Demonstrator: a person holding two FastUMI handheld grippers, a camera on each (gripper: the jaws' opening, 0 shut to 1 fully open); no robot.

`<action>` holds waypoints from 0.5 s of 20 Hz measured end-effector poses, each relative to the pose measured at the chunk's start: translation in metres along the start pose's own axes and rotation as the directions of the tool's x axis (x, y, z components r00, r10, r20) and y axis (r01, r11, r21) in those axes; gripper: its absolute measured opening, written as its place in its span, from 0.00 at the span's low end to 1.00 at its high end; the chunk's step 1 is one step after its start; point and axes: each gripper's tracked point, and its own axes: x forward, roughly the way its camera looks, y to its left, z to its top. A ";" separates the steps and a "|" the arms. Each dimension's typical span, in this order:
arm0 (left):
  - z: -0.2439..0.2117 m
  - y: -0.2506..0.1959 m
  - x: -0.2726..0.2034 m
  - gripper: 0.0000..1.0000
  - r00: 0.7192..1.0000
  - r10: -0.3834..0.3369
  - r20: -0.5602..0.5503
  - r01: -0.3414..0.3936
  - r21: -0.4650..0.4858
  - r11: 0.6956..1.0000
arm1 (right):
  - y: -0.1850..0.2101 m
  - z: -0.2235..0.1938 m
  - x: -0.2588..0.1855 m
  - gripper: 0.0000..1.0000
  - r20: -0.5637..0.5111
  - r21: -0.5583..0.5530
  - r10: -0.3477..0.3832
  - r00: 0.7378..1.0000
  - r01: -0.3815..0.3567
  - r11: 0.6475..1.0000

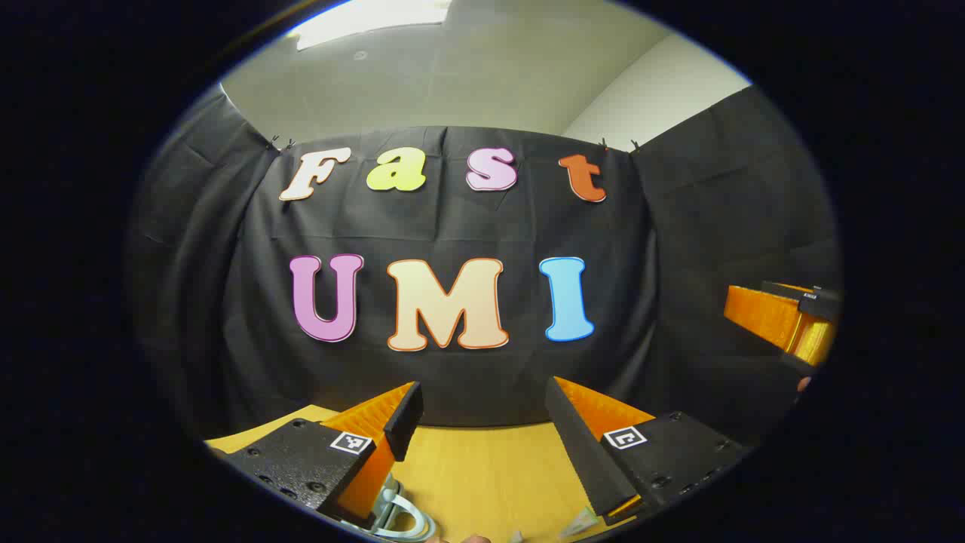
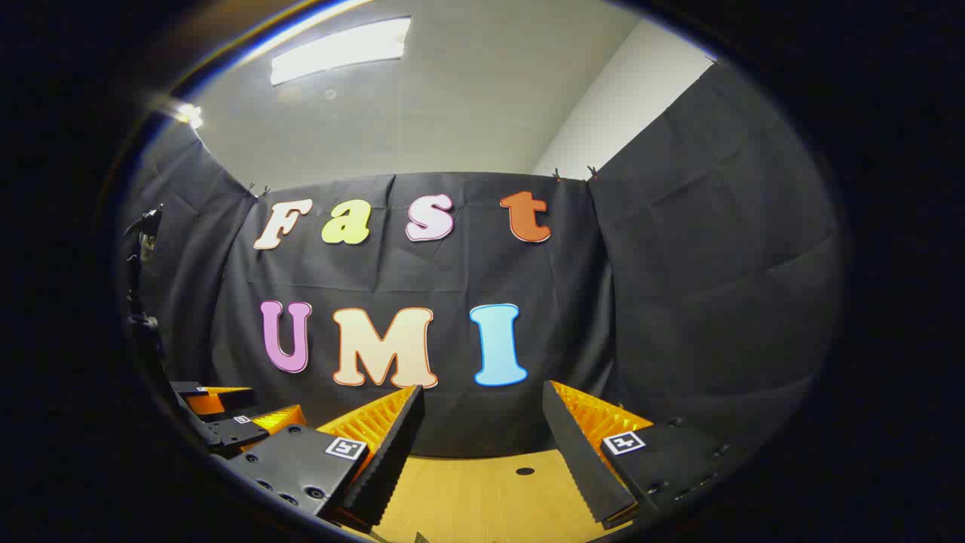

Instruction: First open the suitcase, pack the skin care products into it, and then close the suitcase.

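- The left gripper [image 1: 482, 422] is held level above the table [image 1: 482, 471], its fingers spread wide apart with nothing between them; released.
- The right gripper [image 2: 482, 426] is the same: fingers parted, empty, pointing at the black cloth wall over the far edge of the table.
- In the left gripper view the right gripper shows at the right edge, raised and well apart; in the right gripper view the left gripper sits low at the left. They are side by side, both aimed forward.
- Neither the suitcase nor the skin care products can be made out. At the near edge of the table in the left gripper view, under the left finger, lies a pale metal loop [image 1: 399, 516], and small pale bits lie close by; too cut off to name.
- Judgement: the task has not begun, the opening step is first.
- Whatever is to be handled seems to lie below and nearer than where the fingers point, so both grippers would need to tilt down towards the near edge. Which is nearer I cannot tell.
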 end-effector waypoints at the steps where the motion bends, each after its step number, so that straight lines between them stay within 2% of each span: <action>1: -0.003 0.007 -0.001 0.95 1.000 0.009 -0.006 -0.009 0.007 1.000 | 0.007 -0.001 0.001 0.97 0.001 0.003 0.012 1.000 -0.012 1.000; 7: -0.039 0.053 -0.011 0.95 0.993 0.079 -0.085 -0.074 0.056 0.996 | 0.038 -0.032 0.011 0.97 -0.067 0.032 0.068 0.995 -0.066 0.997; 10: -0.068 0.064 -0.012 0.96 0.984 0.083 -0.156 -0.072 0.074 0.995 | 0.050 -0.044 0.015 0.98 -0.098 0.027 0.086 0.991 -0.084 0.996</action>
